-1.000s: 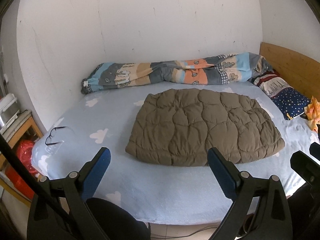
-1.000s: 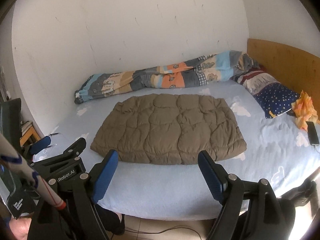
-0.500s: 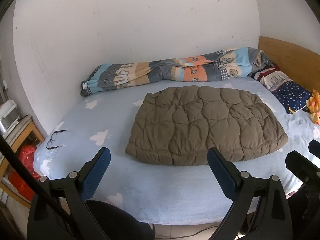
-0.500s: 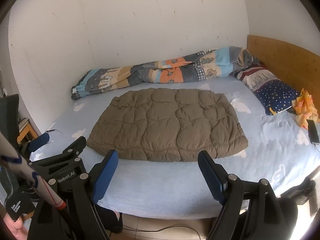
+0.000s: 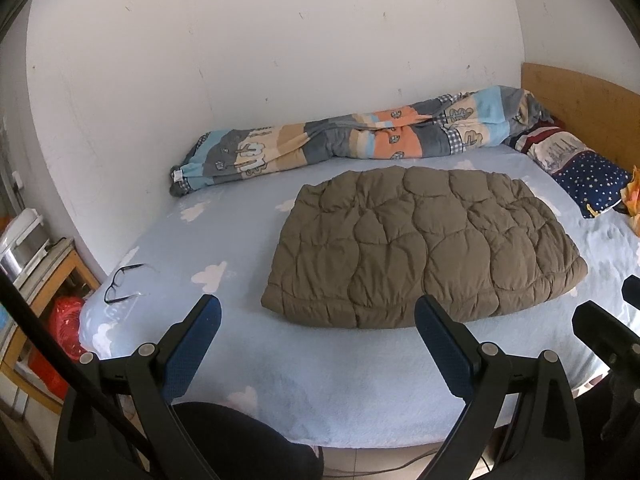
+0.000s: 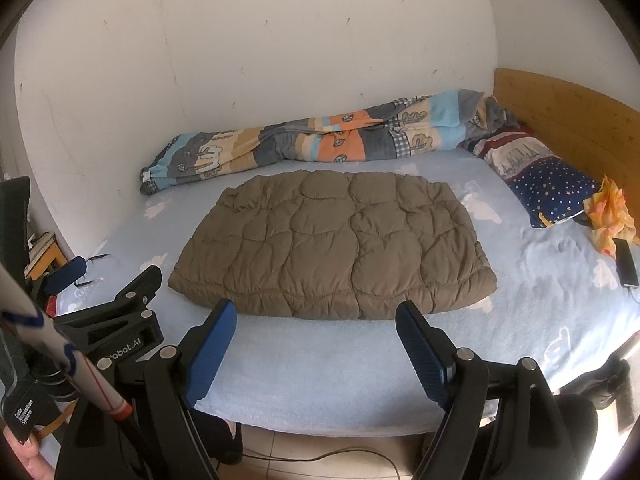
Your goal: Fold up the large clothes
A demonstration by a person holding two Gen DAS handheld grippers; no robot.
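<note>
A brown quilted puffer garment (image 5: 424, 240) (image 6: 332, 244) lies folded into a flat rectangle in the middle of the bed. My left gripper (image 5: 318, 312) hangs open over the bed's near edge, short of the garment's front left corner, nothing between its blue pads. My right gripper (image 6: 316, 316) is also open, just in front of the garment's near edge, empty. In the right wrist view the left gripper's body (image 6: 116, 320) shows at the lower left.
The bed has a light blue cloud-print sheet (image 5: 248, 360) (image 6: 320, 364). A rolled patterned duvet (image 5: 352, 140) (image 6: 320, 140) lies along the wall. A starred pillow (image 6: 552, 188), orange cloth (image 6: 610, 216) and phone (image 6: 626, 262) sit right. Glasses (image 5: 120, 282) lie left, a wooden side table (image 5: 52, 280) beyond.
Both views have shifted only slightly; the garment sits a little lower and nearer in frame. Both grippers stay open and empty, and the garment has not moved.
</note>
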